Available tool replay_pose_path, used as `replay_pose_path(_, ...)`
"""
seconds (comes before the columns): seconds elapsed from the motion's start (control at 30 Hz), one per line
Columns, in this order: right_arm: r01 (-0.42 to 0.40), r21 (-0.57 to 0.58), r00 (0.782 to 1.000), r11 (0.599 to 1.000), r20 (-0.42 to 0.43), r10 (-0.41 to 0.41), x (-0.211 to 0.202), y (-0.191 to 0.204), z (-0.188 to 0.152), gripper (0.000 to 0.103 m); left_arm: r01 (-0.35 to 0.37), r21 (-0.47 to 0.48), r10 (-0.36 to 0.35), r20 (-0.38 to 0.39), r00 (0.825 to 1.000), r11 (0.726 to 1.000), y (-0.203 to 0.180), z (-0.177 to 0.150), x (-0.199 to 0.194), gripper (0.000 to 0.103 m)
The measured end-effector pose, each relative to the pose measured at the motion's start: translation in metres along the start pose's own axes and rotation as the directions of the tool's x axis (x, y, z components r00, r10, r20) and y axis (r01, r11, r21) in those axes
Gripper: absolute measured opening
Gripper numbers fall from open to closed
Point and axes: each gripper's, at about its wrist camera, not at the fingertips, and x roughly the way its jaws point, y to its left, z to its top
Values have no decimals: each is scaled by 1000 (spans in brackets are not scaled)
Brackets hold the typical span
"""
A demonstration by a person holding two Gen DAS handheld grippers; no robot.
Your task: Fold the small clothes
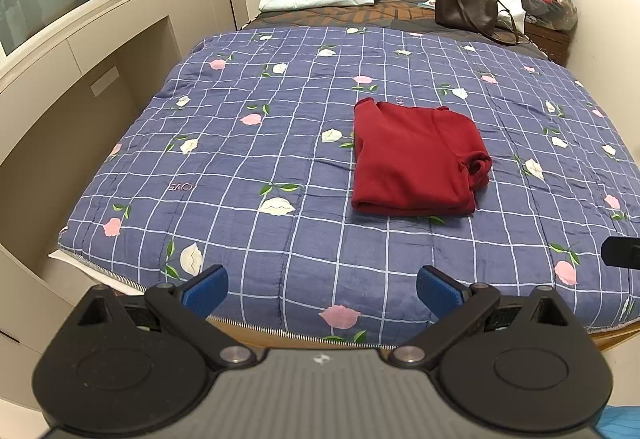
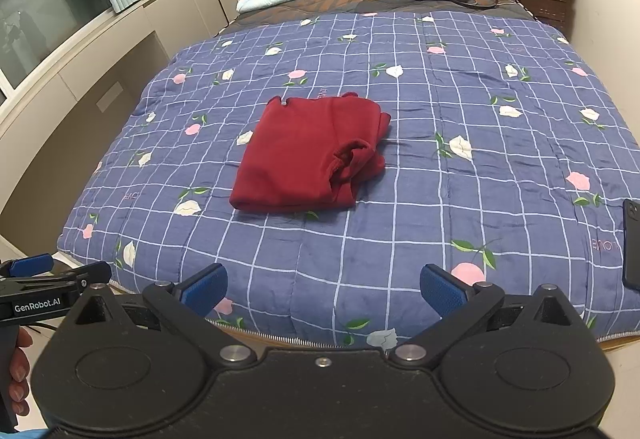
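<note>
I have both tools held back over the near edge of the bed, and neither is touching anything: the left gripper (image 1: 322, 287) has its blue pads spread wide with only quilt showing between them, and the right gripper (image 2: 323, 289) is spread just as wide and empty. The red garment (image 1: 416, 163) lies on the blue checked quilt (image 1: 248, 159) around the middle of the bed, well apart from both grippers, already in a compact, roughly square bundle, so I judge the folding done or nearly so. The weak spot is its right side, where a bunched cuff or sleeve end (image 2: 354, 155) bulges out of the stack (it looks loose rather than tucked); if I reach in for a tidy-up and pinch only the top layer, or drag a pad across it, the layers could slide and the bundle open. The quilt is soft and rumpled, so a low approach might snag it and shift the garment too. A dark phone (image 2: 632, 245) lies at the right edge of the quilt, cut off by the frame, and a wide swing of the right tool could knock it. I cannot see how many layers the fold has, nor its underside. In the right wrist view, the left tool is only partly in frame at the left edge, with fingertips (image 2: 18, 363) of the hand holding it just showing.
</note>
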Motion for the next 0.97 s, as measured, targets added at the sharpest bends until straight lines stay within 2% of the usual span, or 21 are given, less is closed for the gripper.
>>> replay_pose_path(0.27, -4, -3, 1000, 1000, -1, 4, 0, -2, 0, 102, -9, -13, 9, -26, 1000, 1000, -1, 0, 0, 102)
replay_pose_path(0.97, -13, -8, 1000, 1000, -4, 13, -2, -11, 1, 102, -27, -49, 25, -38, 999, 998, -9, -1, -4, 102)
